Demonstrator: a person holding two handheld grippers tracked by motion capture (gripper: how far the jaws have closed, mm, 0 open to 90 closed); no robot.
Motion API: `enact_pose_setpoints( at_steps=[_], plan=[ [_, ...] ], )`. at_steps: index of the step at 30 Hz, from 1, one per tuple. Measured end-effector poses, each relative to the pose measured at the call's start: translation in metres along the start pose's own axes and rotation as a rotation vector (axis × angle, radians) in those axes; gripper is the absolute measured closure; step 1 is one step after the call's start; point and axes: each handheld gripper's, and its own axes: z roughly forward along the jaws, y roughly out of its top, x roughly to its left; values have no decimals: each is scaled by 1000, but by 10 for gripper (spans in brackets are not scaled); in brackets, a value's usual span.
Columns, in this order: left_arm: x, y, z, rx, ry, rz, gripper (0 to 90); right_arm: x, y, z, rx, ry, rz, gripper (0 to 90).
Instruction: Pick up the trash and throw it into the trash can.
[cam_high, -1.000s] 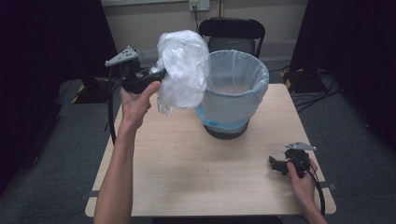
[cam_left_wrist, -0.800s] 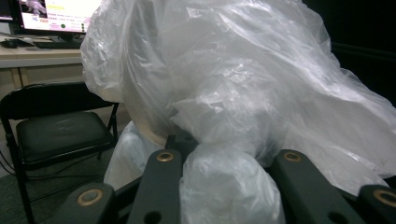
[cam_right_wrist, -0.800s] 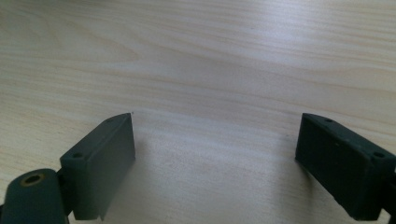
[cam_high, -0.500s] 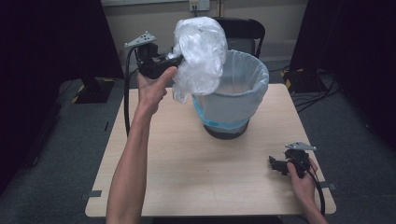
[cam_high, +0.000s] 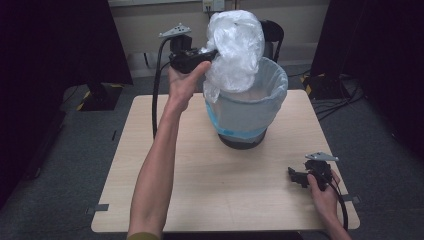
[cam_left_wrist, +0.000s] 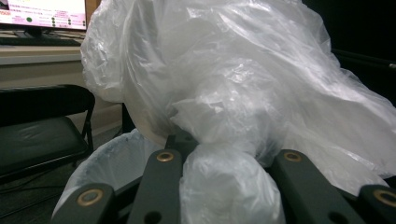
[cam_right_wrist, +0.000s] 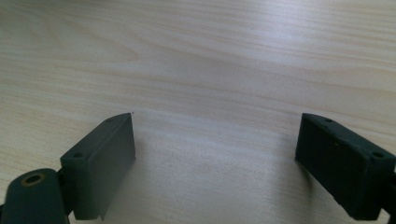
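High view: left tool (cam_high: 212, 52) holds plastic bag (cam_high: 234, 47) over lined bin (cam_high: 250, 107), contents unclear.

Left gripper (cam_high: 212, 52) raised, jaws clamped, right gripper (cam_high: 296, 176) low, jaws apart

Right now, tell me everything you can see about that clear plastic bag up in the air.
The plastic bag is thin, translucent, whitish film, crumpled and puffed into a loose bundle. The left gripper is shut on a bunched fold of it and holds it in the air above the near-left rim of the lined bin. Its lower end hangs down to about the rim; whether it touches the liner is unclear. Nothing shows inside it.
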Motion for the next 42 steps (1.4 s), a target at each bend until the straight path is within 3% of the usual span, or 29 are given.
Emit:
enact_pose_setpoints(
  at_steps=[5, 17, 18, 20, 21, 22, 24, 28, 30, 42],
  plan=[
    [1, 6, 14, -8, -12, -10, 727, 0, 0, 0, -1, 0, 1, 111],
    [9, 10, 56, 31, -8, -36, 709, 0, 0, 0, -1, 0, 0, 111],
    [10, 9, 59, 38, -1, -34, 684, 0, 0, 0, -2, 0, 1, 112],
    [10, 8, 60, 36, 9, -35, 552, 0, 0, 0, -2, 0, 0, 113],
    [10, 7, 61, 33, 15, -46, 552, 0, 0, 0, -2, 0, 0, 114],
    [11, 6, 63, 36, 15, -49, 410, 0, 0, 0, -2, 2, -2, 114],
    [11, 4, 65, 53, 21, -48, 311, 0, 0, 0, -2, 3, -1, 115],
    [12, 2, 65, 69, 31, -55, 173, 0, 0, 0, -2, 3, -1, 114],
    [14, 0, 65, 77, 48, -59, 151, 0, 0, 0, -3, 3, -3, 114],
    [13, -2, 60, 93, 36, -43, 170, 0, 0, 0, -1, 3, -1, 114]
  ],
)
